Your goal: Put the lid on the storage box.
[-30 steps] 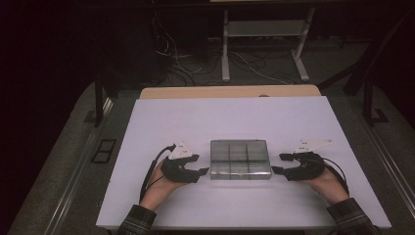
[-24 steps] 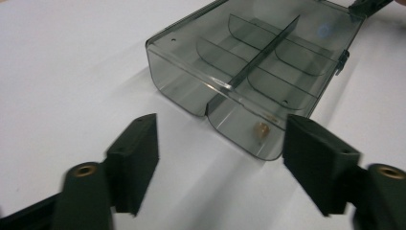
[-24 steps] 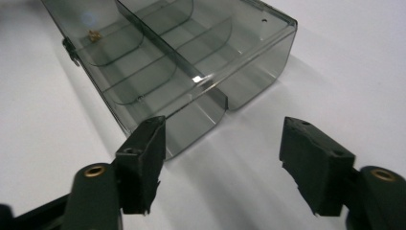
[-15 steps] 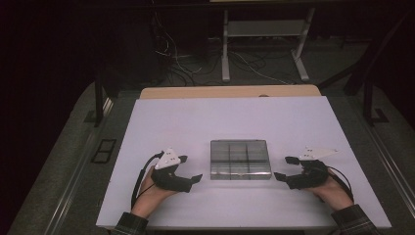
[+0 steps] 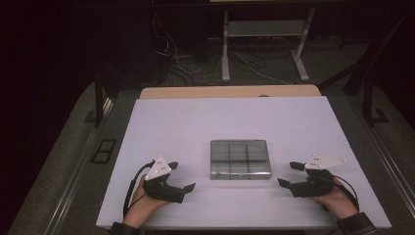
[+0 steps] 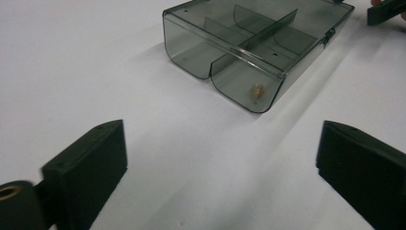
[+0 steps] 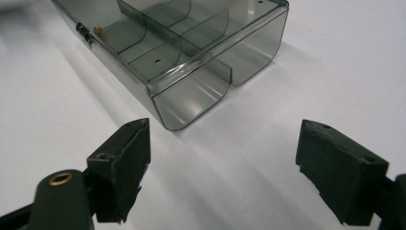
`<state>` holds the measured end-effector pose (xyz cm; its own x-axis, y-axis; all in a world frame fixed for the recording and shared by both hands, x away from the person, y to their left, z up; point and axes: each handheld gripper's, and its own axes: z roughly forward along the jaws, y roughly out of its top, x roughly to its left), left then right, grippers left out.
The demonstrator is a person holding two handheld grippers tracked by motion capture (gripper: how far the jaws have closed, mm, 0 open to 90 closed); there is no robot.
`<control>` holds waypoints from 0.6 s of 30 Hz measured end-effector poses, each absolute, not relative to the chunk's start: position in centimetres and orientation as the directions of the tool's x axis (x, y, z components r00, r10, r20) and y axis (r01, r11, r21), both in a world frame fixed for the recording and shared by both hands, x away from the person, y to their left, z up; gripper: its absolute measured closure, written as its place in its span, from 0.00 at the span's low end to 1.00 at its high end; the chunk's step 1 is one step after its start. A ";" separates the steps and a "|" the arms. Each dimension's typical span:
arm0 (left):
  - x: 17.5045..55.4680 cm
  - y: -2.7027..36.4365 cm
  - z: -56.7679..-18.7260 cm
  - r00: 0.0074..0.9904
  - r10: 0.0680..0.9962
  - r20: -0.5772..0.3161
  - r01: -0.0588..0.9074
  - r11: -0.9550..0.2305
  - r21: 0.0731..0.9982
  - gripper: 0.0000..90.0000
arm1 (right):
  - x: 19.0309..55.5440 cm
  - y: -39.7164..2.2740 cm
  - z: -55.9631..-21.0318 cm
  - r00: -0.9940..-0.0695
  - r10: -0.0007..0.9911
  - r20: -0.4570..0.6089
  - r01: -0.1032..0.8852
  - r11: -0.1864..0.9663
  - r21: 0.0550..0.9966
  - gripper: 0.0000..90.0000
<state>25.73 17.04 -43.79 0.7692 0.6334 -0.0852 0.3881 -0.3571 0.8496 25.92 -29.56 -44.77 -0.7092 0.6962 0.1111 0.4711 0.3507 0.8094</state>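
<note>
Clear divided box (image 5: 240, 159) lies between your left gripper (image 5: 184, 190) and right gripper (image 5: 287, 175), both jaws just opened wide, empty, left slightly nearer.

High view looks forward and down over the white rectangular table (image 5: 195, 127); both gripper views sit low, close, facing the shared smoky transparent compartment box (image 5: 240, 159) from opposite ends.

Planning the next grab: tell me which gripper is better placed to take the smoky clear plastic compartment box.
Probably right. The right gripper sits beside the smoky clear plastic compartment box, nearer; the left gripper lies off its near corner. Both grippers' jaws have just been opening, nothing between.
</note>
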 end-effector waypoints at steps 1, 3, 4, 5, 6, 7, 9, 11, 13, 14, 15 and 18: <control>25.7 17.1 -43.9 0.767 0.636 -0.086 0.392 -0.358 0.848 0.01 | 25.8 -29.6 -44.8 -0.711 0.695 0.108 0.468 0.353 0.810 0.21; 25.8 17.1 -44.0 0.766 0.637 -0.087 0.396 -0.361 0.844 0.00 | 25.5 -29.6 -44.9 -0.710 0.696 0.106 0.464 0.349 0.814 0.21; 25.8 17.1 -44.0 0.766 0.638 -0.083 0.395 -0.365 0.843 0.00 | 25.4 -29.7 -44.9 -0.709 0.697 0.106 0.464 0.348 0.815 0.21; 25.8 17.1 -44.0 0.767 0.636 -0.082 0.394 -0.366 0.843 0.00 | 25.3 -29.8 -44.9 -0.708 0.698 0.107 0.463 0.344 0.817 0.21; 25.8 17.1 -44.0 0.768 0.635 -0.084 0.394 -0.365 0.843 0.00 | 25.2 -29.8 -45.0 -0.706 0.700 0.109 0.465 0.342 0.817 0.21; 25.8 17.1 -44.0 0.770 0.633 -0.085 0.395 -0.367 0.842 0.00 | 25.2 -29.9 -45.0 -0.704 0.701 0.109 0.464 0.340 0.818 0.21; 25.8 17.0 -44.0 0.771 0.632 -0.080 0.394 -0.375 0.839 0.00 | 25.1 -29.9 -45.0 -0.706 0.699 0.111 0.462 0.336 0.821 0.21; 25.9 17.0 -44.1 0.771 0.632 -0.076 0.393 -0.378 0.838 0.00 | 25.1 -30.0 -45.0 -0.707 0.699 0.108 0.459 0.336 0.822 0.21; 25.9 17.1 -44.0 0.769 0.635 -0.076 0.394 -0.377 0.838 0.00 | 25.1 -30.0 -45.0 -0.710 0.696 0.107 0.454 0.336 0.825 0.21; 25.9 17.1 -44.0 0.767 0.637 -0.075 0.394 -0.376 0.839 0.00 | 25.1 -30.0 -45.0 -0.710 0.696 0.107 0.454 0.337 0.825 0.21; 26.0 17.1 -44.0 0.765 0.639 -0.077 0.395 -0.373 0.840 0.00 | 25.1 -29.9 -45.0 -0.708 0.697 0.108 0.456 0.336 0.824 0.21; 26.0 17.1 -43.9 0.764 0.641 -0.076 0.396 -0.373 0.839 0.00 | 25.1 -29.9 -45.0 -0.710 0.696 0.107 0.455 0.336 0.825 0.21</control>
